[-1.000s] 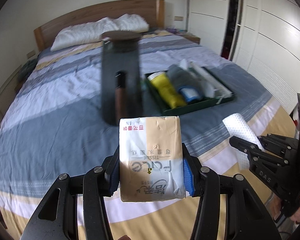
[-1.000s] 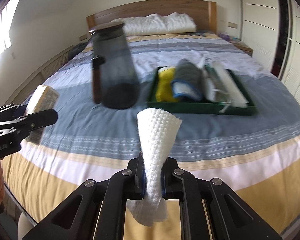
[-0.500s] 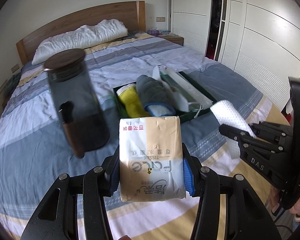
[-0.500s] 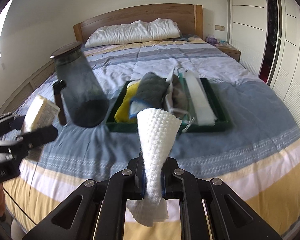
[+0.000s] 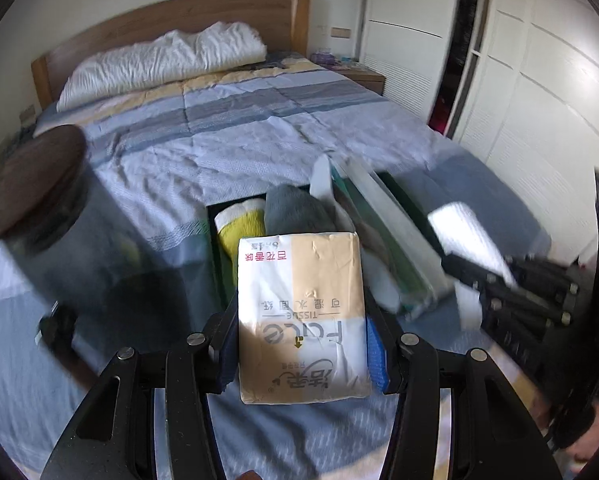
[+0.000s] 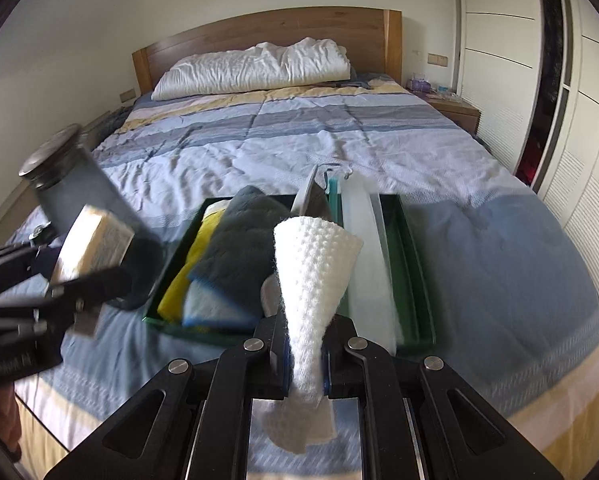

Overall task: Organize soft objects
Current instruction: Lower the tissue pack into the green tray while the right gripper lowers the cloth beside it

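I see a bed (image 6: 379, 148) with a striped blue, white and yellow cover and a wooden headboard (image 6: 267, 36). A white pillow (image 6: 255, 66) lies at its head. Nearer me, a dark green tray (image 6: 413, 264) sits on the cover, with a smoky grey jar (image 6: 83, 188) standing just left of it.

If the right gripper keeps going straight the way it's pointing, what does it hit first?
Probably the green tray on the bed: the right gripper, shut on the white cloth, points at its middle, about where the grey mitt lies. Depth is unclear.
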`<control>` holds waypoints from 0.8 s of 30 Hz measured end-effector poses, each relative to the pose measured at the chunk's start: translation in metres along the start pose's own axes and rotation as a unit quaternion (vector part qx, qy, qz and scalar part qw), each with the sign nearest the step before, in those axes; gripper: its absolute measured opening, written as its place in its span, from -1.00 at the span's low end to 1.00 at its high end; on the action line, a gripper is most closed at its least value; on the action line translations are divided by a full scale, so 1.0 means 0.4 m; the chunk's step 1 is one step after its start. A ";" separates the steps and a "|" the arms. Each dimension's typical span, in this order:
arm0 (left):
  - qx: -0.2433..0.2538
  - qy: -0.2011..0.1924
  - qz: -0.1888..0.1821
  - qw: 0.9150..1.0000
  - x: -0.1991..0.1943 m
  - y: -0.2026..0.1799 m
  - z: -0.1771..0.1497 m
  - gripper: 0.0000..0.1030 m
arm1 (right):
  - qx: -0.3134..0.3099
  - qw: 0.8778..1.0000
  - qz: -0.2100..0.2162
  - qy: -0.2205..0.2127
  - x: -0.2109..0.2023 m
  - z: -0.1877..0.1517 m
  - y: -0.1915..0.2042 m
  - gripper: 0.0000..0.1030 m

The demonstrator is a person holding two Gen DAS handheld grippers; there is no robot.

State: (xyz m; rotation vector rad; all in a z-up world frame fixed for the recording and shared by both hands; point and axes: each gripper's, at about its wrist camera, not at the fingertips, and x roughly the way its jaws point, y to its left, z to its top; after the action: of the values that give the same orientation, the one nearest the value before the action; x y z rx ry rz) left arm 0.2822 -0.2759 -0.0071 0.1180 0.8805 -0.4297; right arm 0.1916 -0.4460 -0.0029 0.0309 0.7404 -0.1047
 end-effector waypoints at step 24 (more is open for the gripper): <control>-0.031 0.031 0.053 0.998 0.242 -0.007 0.096 -0.11 | -0.020 1.000 0.004 0.022 0.298 0.157 -0.043 -0.80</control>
State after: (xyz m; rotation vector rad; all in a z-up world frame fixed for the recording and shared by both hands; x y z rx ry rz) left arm 0.3627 -0.3196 -0.0569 0.1213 0.9426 -0.3001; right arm 0.3191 -0.4770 -0.0368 -0.0016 0.7857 -0.0810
